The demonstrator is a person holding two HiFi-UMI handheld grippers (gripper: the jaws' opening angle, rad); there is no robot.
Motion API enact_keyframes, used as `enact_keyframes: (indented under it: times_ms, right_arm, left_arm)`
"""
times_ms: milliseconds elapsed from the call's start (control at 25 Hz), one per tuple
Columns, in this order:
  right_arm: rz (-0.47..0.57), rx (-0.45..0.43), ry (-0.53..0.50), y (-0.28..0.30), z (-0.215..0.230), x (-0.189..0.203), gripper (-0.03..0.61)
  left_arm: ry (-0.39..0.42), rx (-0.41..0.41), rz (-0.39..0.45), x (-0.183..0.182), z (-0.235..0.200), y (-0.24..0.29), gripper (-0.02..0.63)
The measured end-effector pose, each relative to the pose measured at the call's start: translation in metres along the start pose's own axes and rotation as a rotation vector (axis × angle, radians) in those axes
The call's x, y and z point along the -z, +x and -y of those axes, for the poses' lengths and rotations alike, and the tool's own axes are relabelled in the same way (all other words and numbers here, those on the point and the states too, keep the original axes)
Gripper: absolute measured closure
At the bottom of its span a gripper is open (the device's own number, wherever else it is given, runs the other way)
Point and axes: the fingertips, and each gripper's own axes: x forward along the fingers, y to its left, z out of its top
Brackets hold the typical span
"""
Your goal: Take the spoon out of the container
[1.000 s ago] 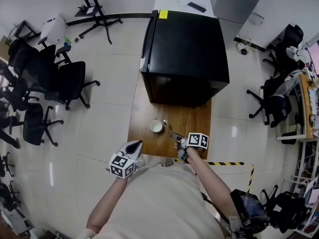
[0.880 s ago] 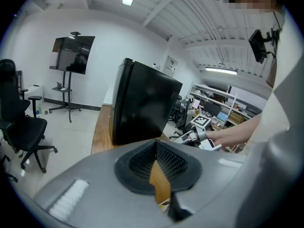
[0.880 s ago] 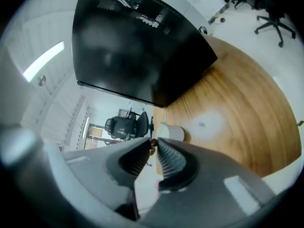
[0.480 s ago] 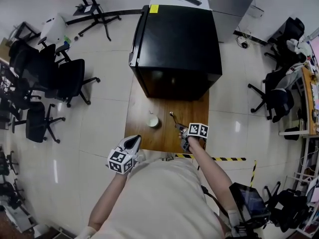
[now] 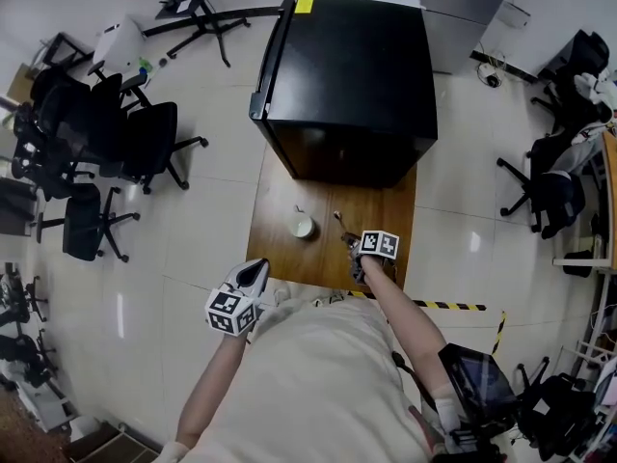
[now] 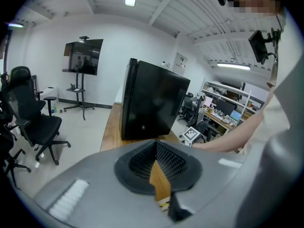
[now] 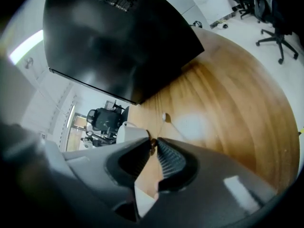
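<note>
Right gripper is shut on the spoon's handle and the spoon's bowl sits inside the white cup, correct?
No: the spoon is outside the white cup, beside it over the table. The right gripper is shut on its handle. The right gripper view shows it.

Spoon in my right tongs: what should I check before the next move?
1. Thin metal spoon out of the small white cup: ok, it is to the cup's right.
2. Right tongs gripping the spoon's handle: ok, shut on it.
3. Spoon's bowl resting on the brown wooden table: cannot tell, though it is low over the wood.
4. Bare wood under the spoon: ok.
5. Cup upright: ok.
6. Left tongs out of the way: ok, shut, empty, by the table's near-left edge.
</note>
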Motion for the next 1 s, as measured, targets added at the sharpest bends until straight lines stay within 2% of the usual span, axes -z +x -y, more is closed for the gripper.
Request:
enact_keyframes:
  times_ms: [600, 1000]
  right_arm:
    - [-0.180, 0.111, -0.049, 0.046, 0.024, 0.043, 0.535]
    - [-0.200, 0.190, -0.160, 0.070, 0.015, 0.056, 0.535]
  left_arm:
    - [-0.039, -0.027, -0.016, 0.010, 0.002, -0.012, 0.614]
    - [-0.045, -0.020, -0.028, 0.013, -0.024, -0.028, 0.614]
